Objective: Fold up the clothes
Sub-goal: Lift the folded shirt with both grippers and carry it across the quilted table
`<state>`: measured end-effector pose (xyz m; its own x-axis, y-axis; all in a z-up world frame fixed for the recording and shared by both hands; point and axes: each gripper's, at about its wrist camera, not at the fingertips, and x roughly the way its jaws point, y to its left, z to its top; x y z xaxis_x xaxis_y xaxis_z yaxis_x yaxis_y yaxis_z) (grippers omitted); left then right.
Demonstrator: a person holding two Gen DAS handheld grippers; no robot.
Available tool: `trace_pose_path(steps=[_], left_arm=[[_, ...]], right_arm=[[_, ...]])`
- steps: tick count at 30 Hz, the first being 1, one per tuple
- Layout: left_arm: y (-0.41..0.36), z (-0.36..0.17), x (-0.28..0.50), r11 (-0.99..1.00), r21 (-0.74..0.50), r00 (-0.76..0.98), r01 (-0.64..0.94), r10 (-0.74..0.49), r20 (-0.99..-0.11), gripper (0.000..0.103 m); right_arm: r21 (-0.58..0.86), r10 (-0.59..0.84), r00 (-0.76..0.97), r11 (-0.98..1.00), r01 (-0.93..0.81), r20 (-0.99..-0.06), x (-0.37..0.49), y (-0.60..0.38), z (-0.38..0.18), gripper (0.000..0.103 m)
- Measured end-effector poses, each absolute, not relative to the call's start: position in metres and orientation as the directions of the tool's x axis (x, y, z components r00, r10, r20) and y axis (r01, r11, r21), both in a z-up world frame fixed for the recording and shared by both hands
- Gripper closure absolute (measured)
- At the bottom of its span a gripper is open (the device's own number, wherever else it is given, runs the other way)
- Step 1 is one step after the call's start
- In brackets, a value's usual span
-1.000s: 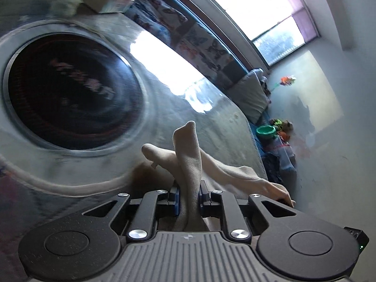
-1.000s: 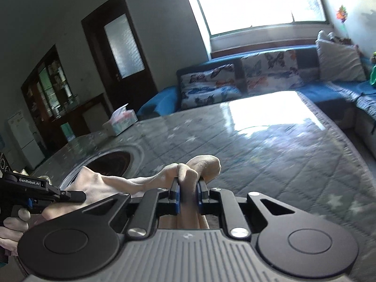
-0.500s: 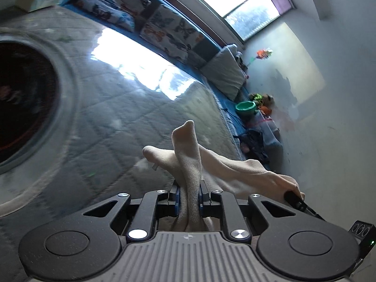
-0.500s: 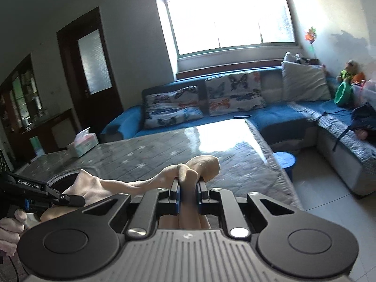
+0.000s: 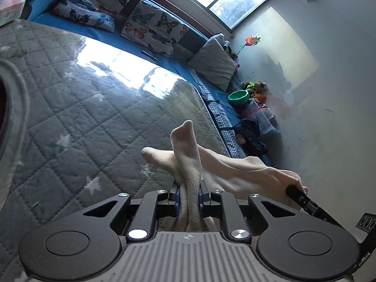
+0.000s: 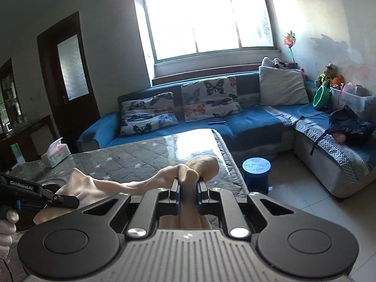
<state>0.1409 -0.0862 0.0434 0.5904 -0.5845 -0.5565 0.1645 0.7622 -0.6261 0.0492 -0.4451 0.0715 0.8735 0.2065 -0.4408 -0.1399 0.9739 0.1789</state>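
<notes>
While both jaws stay clamped on it, a cream sock (image 5: 188,162) hangs stretched between the left gripper (image 5: 188,193) and right gripper (image 6: 188,186), above the quilted table (image 5: 94,122) near its right edge. A tissue box (image 6: 56,156) stands at the table's far left corner. Beyond, a blue stool (image 6: 256,167) sits just off the edge; on the blue sofa (image 6: 249,123), a green bowl (image 6: 320,97) leans beside a clear bin (image 6: 352,101), contents unclear.
</notes>
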Motion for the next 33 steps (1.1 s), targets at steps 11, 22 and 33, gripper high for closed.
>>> trace_pose_path(steps=[11, 22, 33], left_arm=[[-0.107, 0.041, 0.151, 0.781, -0.6, 0.576, 0.176, -0.576, -0.58, 0.087], [-0.122, 0.034, 0.159, 0.794, -0.585, 0.554, 0.165, -0.566, -0.611, 0.087], [-0.12, 0.016, 0.169, 0.803, -0.58, 0.533, 0.141, -0.555, -0.639, 0.087]], right_arm=[[0.175, 0.178, 0.869, 0.979, -0.108, -0.461, 0.065, -0.461, 0.06, 0.091], [0.182, 0.162, 0.857, 0.98, -0.082, -0.49, 0.079, -0.466, 0.045, 0.091], [0.169, 0.138, 0.834, 0.984, -0.054, -0.535, 0.097, -0.47, 0.025, 0.091]])
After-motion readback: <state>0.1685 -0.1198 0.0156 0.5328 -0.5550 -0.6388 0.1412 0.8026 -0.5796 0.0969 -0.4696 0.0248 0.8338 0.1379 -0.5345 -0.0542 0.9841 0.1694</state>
